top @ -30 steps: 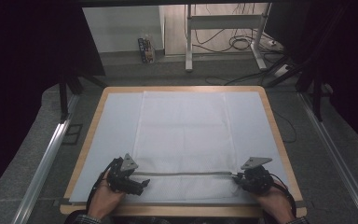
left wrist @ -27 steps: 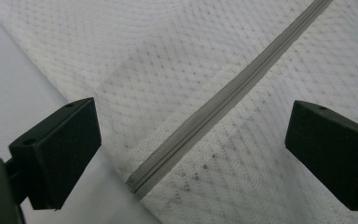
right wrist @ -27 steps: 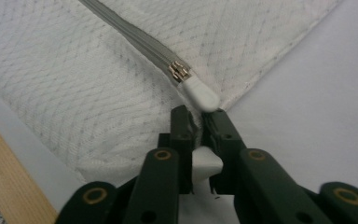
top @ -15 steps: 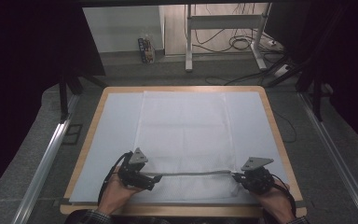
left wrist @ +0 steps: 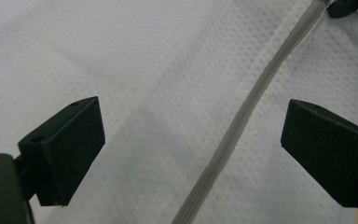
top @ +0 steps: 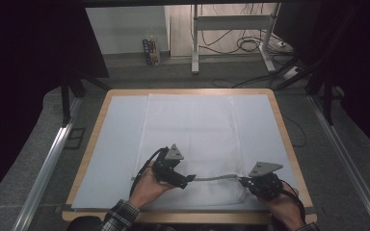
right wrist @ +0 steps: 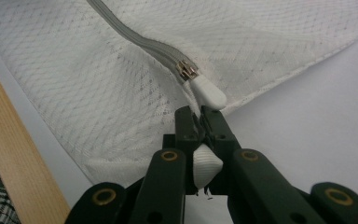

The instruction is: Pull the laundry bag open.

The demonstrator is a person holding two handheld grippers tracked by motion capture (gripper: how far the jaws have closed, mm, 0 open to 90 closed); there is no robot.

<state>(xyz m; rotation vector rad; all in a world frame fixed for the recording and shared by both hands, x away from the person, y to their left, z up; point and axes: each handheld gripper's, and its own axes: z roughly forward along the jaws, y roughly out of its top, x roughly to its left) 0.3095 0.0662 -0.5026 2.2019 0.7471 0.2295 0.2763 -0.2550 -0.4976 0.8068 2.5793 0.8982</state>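
One white mesh bag (top: 192, 144) lies flat mid-desk (top: 91, 159), its grey zipper (top: 217, 178) running along the near edge. At the zipper's right end, the right tool (right wrist: 199, 122) is pressed together on a white fabric tab (right wrist: 205, 165), just beside the white zipper pull (right wrist: 207, 94). At the zipper's left end, the left tool (left wrist: 191, 140) hangs over the mesh, jaws spread wide either side of the zipper.

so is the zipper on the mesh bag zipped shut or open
Shut, as far as visible: the zipper runs as one joined grey line up to its slider, and the left tool's view shows no gap either.
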